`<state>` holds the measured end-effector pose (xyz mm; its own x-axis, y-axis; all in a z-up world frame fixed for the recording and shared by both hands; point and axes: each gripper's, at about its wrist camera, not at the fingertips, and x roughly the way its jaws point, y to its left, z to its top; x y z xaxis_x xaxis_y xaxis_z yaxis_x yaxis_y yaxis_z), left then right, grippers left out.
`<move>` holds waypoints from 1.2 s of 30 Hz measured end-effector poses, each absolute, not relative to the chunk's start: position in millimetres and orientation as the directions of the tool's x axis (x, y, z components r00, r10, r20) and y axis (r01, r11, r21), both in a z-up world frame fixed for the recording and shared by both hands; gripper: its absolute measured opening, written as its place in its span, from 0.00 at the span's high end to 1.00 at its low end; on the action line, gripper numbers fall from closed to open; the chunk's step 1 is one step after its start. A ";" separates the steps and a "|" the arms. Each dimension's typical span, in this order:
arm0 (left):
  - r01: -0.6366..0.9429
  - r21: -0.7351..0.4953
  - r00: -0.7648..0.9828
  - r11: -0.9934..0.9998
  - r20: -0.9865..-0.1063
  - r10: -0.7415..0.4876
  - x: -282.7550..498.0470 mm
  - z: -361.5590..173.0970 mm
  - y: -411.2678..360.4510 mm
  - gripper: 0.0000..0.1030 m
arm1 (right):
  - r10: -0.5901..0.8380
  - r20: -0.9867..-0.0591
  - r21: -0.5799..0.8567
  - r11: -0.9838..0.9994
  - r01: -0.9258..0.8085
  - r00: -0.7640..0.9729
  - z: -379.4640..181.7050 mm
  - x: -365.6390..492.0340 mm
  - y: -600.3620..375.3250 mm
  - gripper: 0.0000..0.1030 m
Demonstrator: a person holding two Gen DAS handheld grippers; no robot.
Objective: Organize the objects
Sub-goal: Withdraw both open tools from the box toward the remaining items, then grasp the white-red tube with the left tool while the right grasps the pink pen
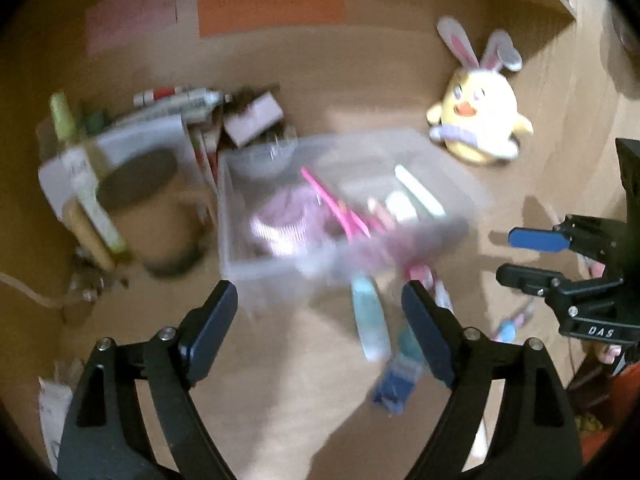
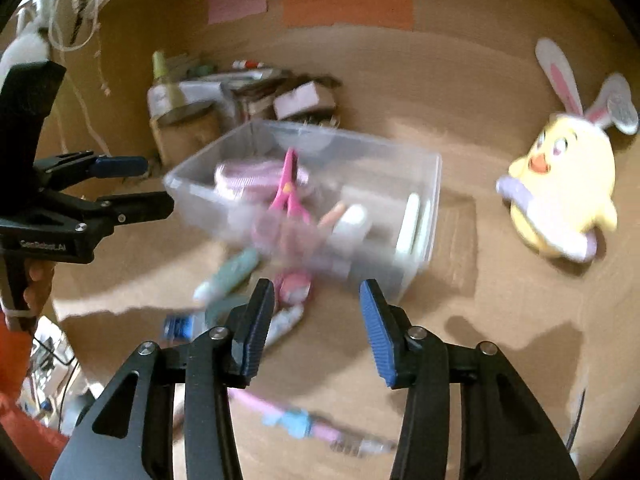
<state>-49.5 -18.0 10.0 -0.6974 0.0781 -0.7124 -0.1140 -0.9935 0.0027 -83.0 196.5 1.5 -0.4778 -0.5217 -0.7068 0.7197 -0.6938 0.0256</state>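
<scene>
A clear plastic bin (image 1: 256, 268) (image 2: 434, 184) sits mid-desk holding pink scissors (image 1: 332, 204) (image 2: 289, 196), a pink comb and white sticks. Loose tubes lie on the desk before it: a light blue one (image 1: 370, 320) (image 2: 230, 274), a pink one (image 2: 294, 286) and a dark blue item (image 1: 396, 388) (image 2: 178, 326). A pink-and-blue toothbrush (image 2: 292, 420) lies nearer. My left gripper (image 1: 320, 324) is open and empty, just short of the bin; it also shows in the right wrist view (image 2: 144, 184). My right gripper (image 2: 316, 320) is open and empty over the tubes; it also shows in the left wrist view (image 1: 520, 256).
A yellow bunny-eared plush (image 1: 478, 120) (image 2: 564, 196) lies at the right. A cluttered organizer with pens, a jar and boxes (image 1: 132, 160) (image 2: 208, 100) stands at the back left. Coloured paper notes (image 1: 272, 8) (image 2: 348, 6) hang on the back wall.
</scene>
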 end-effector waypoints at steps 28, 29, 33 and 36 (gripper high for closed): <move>-0.194 -0.010 -0.593 -0.981 -0.795 0.126 14.8 -63.7 77.0 0.82 | -0.456 -0.817 -0.006 -0.606 0.795 -0.354 -58.7 -49.4 218.5 0.60; -0.198 -0.009 -0.593 -0.980 -0.795 0.127 15.8 -63.7 76.8 0.86 | -0.454 -0.817 -0.004 -0.610 0.792 -0.354 -60.9 -50.9 220.2 0.60; -0.207 -0.015 -0.592 -0.978 -0.795 0.137 21.3 -62.8 71.7 0.86 | -0.472 -0.811 0.020 -0.613 0.790 -0.346 -60.1 -45.9 227.3 0.76; -0.208 -0.023 -0.593 -0.978 -0.792 0.145 24.5 -61.2 68.2 0.86 | -0.479 -0.809 0.030 -0.613 0.789 -0.341 -59.8 -37.4 232.7 0.83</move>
<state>24.5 68.2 -61.2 -0.5932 0.1449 -0.7919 -0.2078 -0.9779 -0.0233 -37.4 232.7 -59.8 -0.3413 -0.4786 -0.8090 0.7894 -0.6132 0.0298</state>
